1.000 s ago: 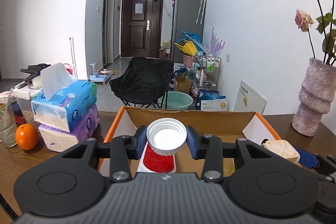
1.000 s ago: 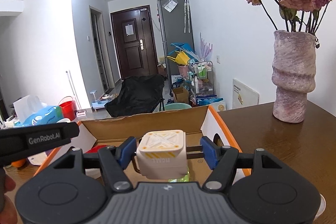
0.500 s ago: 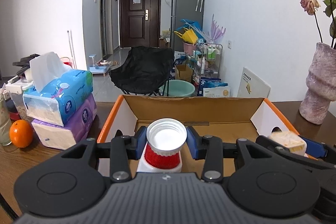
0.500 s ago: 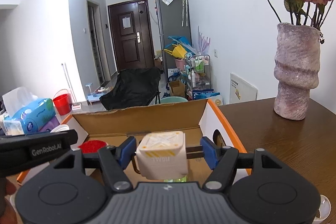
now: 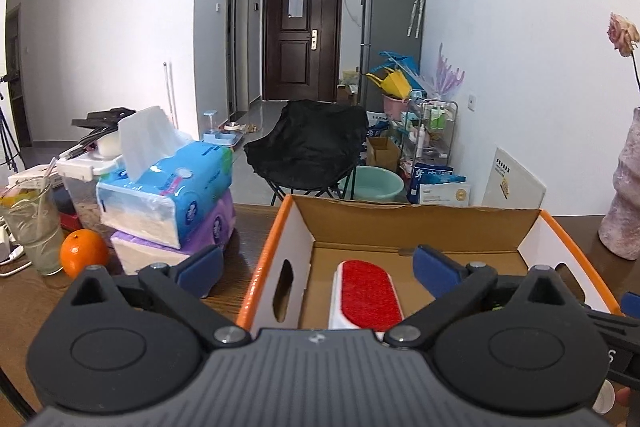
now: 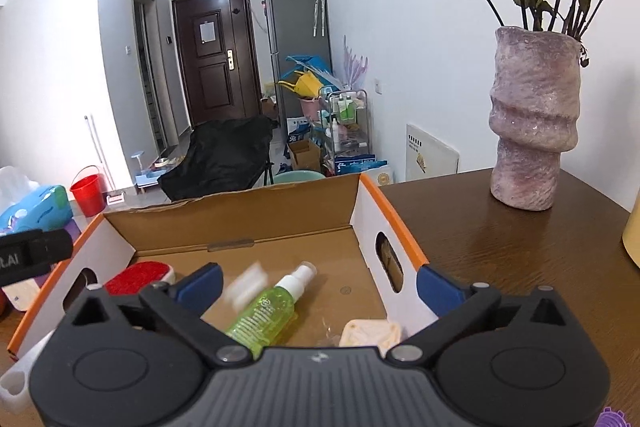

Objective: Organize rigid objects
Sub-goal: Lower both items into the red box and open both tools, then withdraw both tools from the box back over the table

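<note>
An orange-rimmed cardboard box (image 5: 272, 251) stands on the wooden table under both grippers. My left gripper (image 5: 318, 271) is opening wide with nothing between its jaws; a red-bristled white brush (image 5: 366, 295) lies in the box below it. My right gripper (image 6: 318, 285) is also opening and holds nothing. The cream cube (image 6: 370, 335) rests on the floor of the box (image 6: 396, 223) beside a green spray bottle (image 6: 268, 315). A blurred white thing (image 6: 246, 285) is in motion over the box floor. The left gripper's body (image 6: 28, 259) shows at the left edge.
Stacked tissue packs (image 5: 168, 195), an orange (image 5: 84, 253) and a glass (image 5: 34, 227) sit left of the box. A pink vase (image 6: 532, 131) with dried roses stands on the table to the right, with a yellow object (image 6: 634, 235) at the edge.
Both grippers have opened. The white cap has left the left jaws. The cream cube has dropped from the right jaws into the box.
</note>
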The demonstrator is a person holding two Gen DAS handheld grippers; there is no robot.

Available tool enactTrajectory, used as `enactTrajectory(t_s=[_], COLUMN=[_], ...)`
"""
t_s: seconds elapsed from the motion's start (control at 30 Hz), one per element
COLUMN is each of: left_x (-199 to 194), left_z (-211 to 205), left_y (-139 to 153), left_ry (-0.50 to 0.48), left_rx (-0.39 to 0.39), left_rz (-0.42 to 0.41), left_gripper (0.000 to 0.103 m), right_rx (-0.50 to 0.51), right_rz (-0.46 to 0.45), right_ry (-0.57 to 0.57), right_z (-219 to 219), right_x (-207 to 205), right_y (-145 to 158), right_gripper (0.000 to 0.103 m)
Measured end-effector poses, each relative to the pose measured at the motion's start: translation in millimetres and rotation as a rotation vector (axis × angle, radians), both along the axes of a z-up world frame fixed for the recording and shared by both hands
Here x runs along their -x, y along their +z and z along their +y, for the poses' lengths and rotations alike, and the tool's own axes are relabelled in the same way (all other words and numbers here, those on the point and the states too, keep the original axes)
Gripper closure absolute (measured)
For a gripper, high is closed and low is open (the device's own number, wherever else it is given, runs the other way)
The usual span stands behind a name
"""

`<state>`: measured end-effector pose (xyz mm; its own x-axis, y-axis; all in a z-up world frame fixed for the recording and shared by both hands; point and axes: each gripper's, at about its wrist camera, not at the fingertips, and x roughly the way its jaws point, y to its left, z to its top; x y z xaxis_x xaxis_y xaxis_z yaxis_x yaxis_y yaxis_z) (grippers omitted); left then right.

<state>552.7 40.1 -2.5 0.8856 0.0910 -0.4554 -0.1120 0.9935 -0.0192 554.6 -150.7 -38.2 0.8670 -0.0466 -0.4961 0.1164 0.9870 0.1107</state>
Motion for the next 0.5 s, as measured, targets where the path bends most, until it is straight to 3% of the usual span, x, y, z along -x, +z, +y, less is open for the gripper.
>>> enactTrajectory(t_s=[0.23,0.5], left_x=[4.8,27.7], left_z=[2.7,5.3], left_y=[-0.8,10.7], left_ry=[0.023,0.037], left_rx=[-0.015,-0.023], left_rz=[0.015,-0.028], left_gripper=[0.0,0.0], right_rx=[0.003,0.001], right_rz=[-0.005,-0.025], right_ry=[0.031,0.03], right_z=[4.2,0.0], right_x=[3.8,19.8], right_y=[4.1,11.9], right_gripper=[0.0,0.0])
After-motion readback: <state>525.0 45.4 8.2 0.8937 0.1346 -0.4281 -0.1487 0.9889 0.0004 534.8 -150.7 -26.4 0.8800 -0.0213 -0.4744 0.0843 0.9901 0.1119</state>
